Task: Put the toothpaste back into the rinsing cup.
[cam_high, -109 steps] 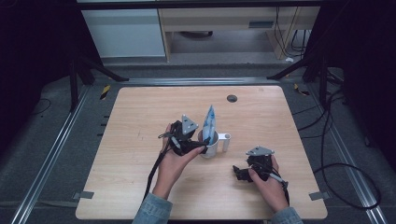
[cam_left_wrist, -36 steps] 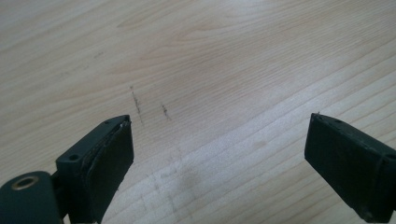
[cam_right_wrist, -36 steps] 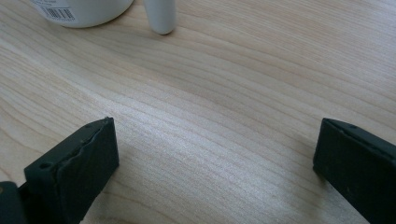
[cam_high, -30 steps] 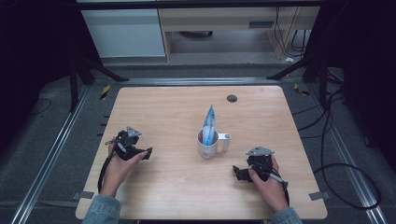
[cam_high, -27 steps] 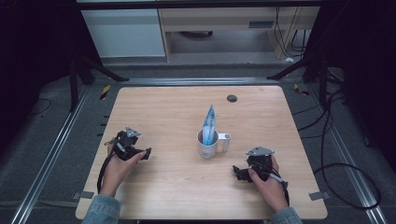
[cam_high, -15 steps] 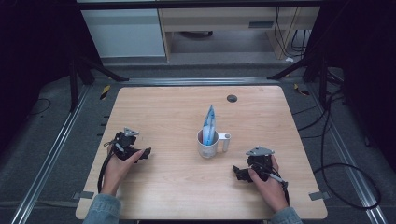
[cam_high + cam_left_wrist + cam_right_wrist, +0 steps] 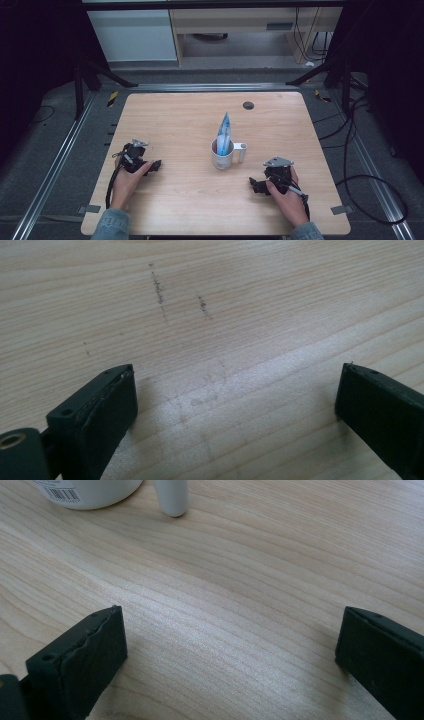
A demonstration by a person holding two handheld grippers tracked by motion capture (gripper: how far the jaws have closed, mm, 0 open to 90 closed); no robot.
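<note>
A white mug [image 7: 222, 156] stands mid-table with a blue and white packet [image 7: 224, 131] upright inside it. My left gripper [image 7: 156, 165] rests low on the wood at the left, well apart from the mug. Its jaws [image 7: 235, 390] have just been opening and stand open with bare table between them. My right gripper [image 7: 254, 184] lies at the right front, jaws pointing left, a short way from the mug. It is open [image 7: 232, 635] and holds nothing. The mug's base [image 7: 90, 490] and handle [image 7: 171, 497] sit just beyond it.
The wooden table [image 7: 175, 120] carries a small black round disc [image 7: 248, 105] near its far edge. Metal rails run along both sides of the table. Cables [image 7: 370, 190] lie on the floor at the right, and a white cabinet [image 7: 135, 35] stands behind.
The left gripper, earlier beside the mug at the packet, has moved away to the table's left and sunk a little toward the wood. The right gripper, mug and packet have stayed put.
</note>
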